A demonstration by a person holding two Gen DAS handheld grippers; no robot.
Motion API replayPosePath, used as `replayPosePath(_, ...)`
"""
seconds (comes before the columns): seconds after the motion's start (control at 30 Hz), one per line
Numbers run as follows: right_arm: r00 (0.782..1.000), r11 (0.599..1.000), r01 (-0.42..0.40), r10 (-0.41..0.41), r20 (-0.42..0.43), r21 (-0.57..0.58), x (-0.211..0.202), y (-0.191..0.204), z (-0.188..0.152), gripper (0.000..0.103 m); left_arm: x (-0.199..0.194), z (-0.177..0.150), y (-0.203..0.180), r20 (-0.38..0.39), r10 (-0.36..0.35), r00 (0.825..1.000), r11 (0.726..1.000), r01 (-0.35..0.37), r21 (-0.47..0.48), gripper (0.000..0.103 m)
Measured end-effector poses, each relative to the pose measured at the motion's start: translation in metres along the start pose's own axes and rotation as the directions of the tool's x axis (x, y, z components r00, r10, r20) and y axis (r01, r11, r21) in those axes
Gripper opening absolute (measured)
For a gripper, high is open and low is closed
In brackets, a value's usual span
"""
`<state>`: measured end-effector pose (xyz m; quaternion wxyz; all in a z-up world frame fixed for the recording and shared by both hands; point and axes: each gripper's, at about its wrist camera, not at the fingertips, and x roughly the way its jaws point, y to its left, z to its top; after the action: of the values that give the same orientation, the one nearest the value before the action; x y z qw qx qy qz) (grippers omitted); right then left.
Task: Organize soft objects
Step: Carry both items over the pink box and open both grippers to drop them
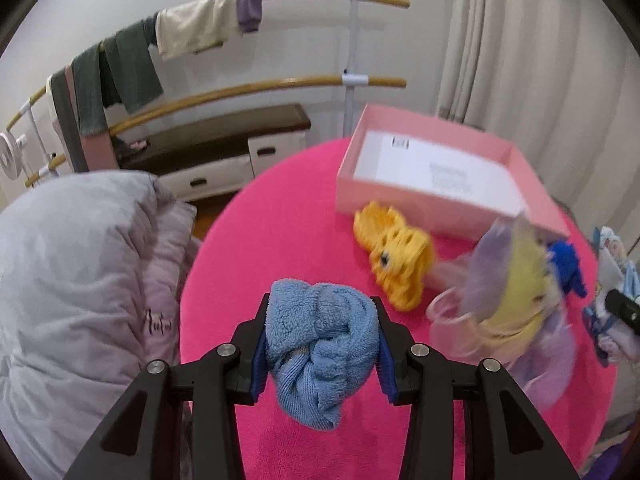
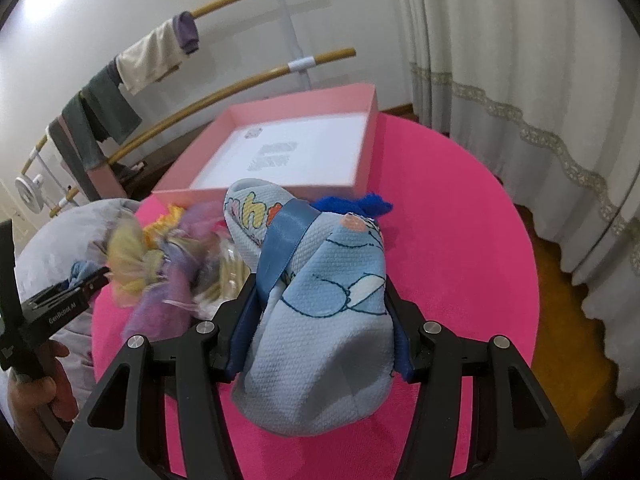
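One round bench under a bright pink cloth point(image 1: 280, 216) carries everything. Beyond both tongs sits a shallow pink cardboard box point(image 2: 366, 148), holding only a white printed sheet. Right tongs point(image 2: 320, 312) are clamped on a pale blue printed fabric pouch with a blue ribbon point(image 2: 324, 320), its long axis pointing away toward the box. Left tongs point(image 1: 320, 332) pinch a bunched blue terry cloth point(image 1: 320, 344), hanging downward. Right of them lie a blurred yellow-haired doll in lilac point(image 1: 516, 292) and an orange crocheted toy point(image 1: 396, 256).
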<state>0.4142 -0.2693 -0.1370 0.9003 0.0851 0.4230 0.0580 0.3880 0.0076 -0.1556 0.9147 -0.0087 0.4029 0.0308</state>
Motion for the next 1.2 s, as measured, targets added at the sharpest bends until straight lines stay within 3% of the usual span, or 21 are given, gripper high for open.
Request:
replayPosePath(0.37,0.994,0.996,-0.079,0.081,0.073,-0.034,-0.031,0.022,0.031,0.053,-0.059,0.033,-0.014,0.094,-0.069,0.993,0.997,0.066,0.035,0.04)
replayPosePath(0.6,0.986,0.992,-0.091,0.103,0.132,-0.088,-0.03,0.041,0.082,0.053,-0.064,0.076,-0.025,0.12,-0.106,0.987,0.993,0.098,0.067,0.041)
replayPosePath(0.8,0.987,0.994,-0.06,0.072,0.144,-0.086,-0.001,0.042,0.137,0.053,-0.032,0.132,-0.04,0.118,-0.097,0.988,0.993,0.088,0.08,0.041)
replayPosePath(1.0,0.995,0.998,-0.042,0.045,0.093,-0.039,0.055,0.033,0.189,0.053,0.024,0.186,-0.061,0.052,-0.093,0.994,0.99,0.086,0.115,0.041)
replayPosePath(1.2,0.999,1.0,-0.028,0.028,0.029,0.006,0.108,0.019,0.22,0.053,0.086,0.225,-0.08,-0.023,-0.09,0.996,0.988,0.092,0.122,0.041)
